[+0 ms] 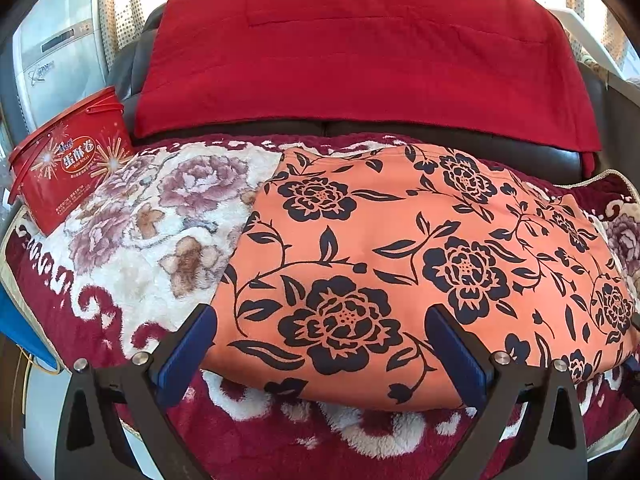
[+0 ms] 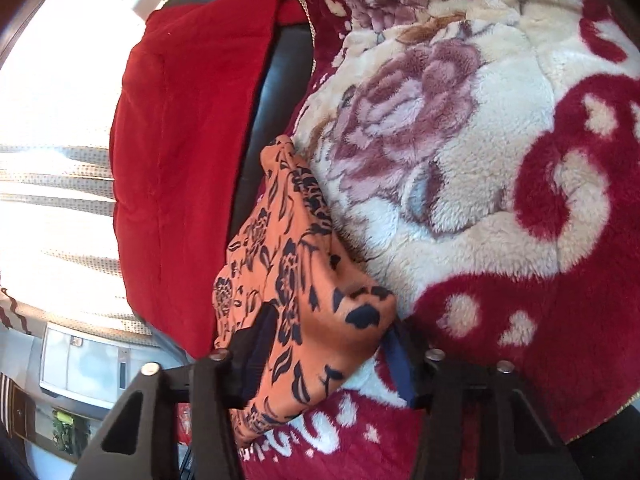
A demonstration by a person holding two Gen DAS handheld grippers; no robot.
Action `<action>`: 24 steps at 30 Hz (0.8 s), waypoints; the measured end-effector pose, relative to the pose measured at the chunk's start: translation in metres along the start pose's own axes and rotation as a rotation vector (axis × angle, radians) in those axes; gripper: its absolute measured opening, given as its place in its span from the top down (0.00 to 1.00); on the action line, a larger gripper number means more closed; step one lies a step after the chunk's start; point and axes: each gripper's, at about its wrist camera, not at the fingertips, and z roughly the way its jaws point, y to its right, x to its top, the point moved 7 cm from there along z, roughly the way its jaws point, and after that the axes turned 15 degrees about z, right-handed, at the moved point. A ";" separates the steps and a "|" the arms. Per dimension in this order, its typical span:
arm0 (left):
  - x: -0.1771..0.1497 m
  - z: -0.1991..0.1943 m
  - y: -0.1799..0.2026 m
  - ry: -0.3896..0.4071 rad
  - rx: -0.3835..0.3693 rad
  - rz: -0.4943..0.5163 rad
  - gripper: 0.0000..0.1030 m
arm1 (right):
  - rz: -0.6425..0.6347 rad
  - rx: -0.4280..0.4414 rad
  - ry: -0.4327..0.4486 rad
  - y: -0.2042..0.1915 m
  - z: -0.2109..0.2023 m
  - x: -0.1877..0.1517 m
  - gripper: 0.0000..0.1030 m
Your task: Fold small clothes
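Note:
An orange garment with a black flower print (image 1: 400, 264) lies folded flat on a plush red and cream floral blanket (image 1: 152, 224) on a sofa seat. My left gripper (image 1: 320, 344) is open, its blue-padded fingers spread over the garment's near edge, not closed on it. In the right wrist view the same garment (image 2: 304, 280) sits between the fingers of my right gripper (image 2: 328, 344), whose jaws stand wide with a bunched fold of cloth between them. The frame does not settle whether they grip it.
A red cushion (image 1: 352, 52) leans on the dark sofa back (image 1: 360, 128). A red snack tub (image 1: 68, 164) stands on the blanket at far left. An appliance (image 1: 56, 40) stands behind it. The blanket (image 2: 500, 160) fills the right wrist view.

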 end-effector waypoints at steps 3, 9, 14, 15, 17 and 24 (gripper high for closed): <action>-0.001 0.005 -0.001 -0.015 0.002 0.004 0.00 | -0.009 -0.018 0.006 -0.001 0.009 0.001 0.60; -0.002 0.023 -0.008 -0.059 -0.009 -0.014 0.00 | -0.022 -0.040 0.030 -0.006 0.017 -0.003 0.58; -0.004 0.039 -0.013 -0.105 -0.019 -0.028 0.00 | -0.086 -0.083 0.060 -0.013 0.024 -0.008 0.49; -0.004 0.040 -0.014 -0.105 -0.024 -0.031 0.00 | -0.103 -0.091 0.069 -0.015 0.026 -0.009 0.49; -0.004 0.040 -0.017 -0.101 -0.023 -0.033 0.00 | -0.131 -0.108 0.080 -0.016 0.027 -0.010 0.55; -0.003 0.047 -0.045 -0.114 -0.013 -0.101 0.00 | -0.249 -0.133 0.150 -0.036 0.027 -0.023 0.76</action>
